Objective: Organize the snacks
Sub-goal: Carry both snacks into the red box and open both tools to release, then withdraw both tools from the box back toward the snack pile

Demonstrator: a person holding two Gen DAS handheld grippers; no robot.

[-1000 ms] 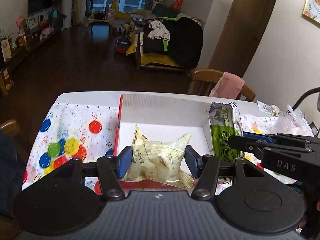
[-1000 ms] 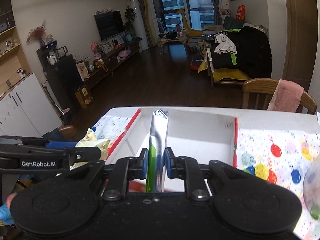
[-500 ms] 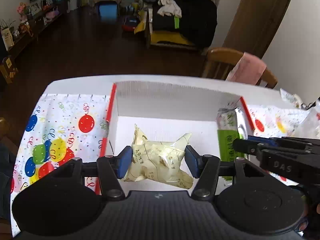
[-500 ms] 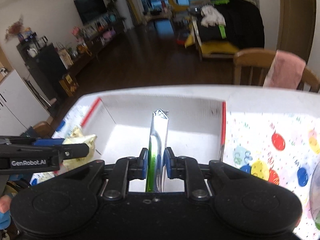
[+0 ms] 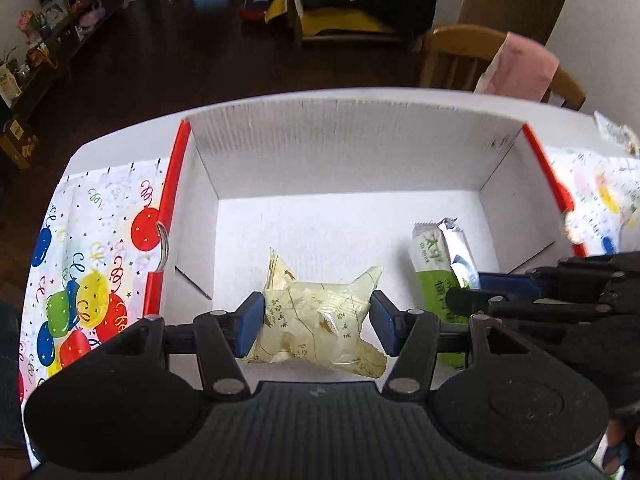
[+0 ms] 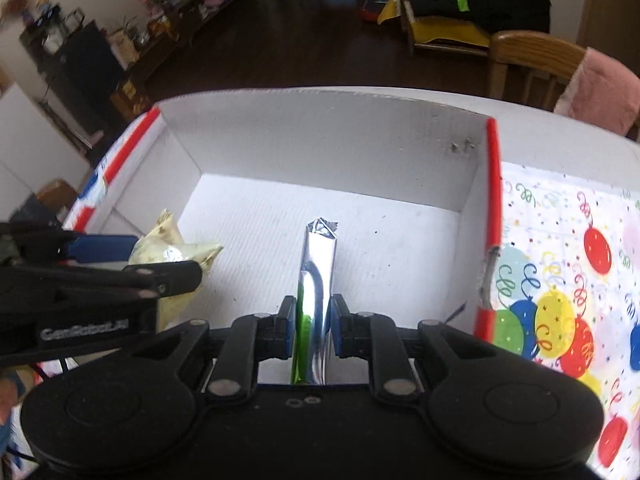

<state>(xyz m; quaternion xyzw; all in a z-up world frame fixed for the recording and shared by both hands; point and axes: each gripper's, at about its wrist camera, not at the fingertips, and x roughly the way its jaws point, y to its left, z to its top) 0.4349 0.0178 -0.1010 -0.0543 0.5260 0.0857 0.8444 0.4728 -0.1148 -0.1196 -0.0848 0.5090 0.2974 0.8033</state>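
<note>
My left gripper (image 5: 316,320) is shut on a pale yellow snack packet (image 5: 320,316) and holds it inside a white cardboard box with red edges (image 5: 344,152), near the box's front. My right gripper (image 6: 314,328) is shut on a green and silver snack bar (image 6: 316,280), held edge-on above the box floor. The bar also shows in the left wrist view (image 5: 438,268), to the right of the yellow packet. The yellow packet shows in the right wrist view (image 6: 172,248), at the left behind the left gripper's finger.
The box stands on a table with a balloon-print cloth (image 5: 92,264), also to the right (image 6: 568,272). A wooden chair with a pink cloth (image 5: 516,64) stands behind the table. A small wrapper (image 5: 614,132) lies at the table's far right.
Both grippers have moved forward and tilted down over the box, carrying their snacks lower inside it. Both stay shut on their packets.
</note>
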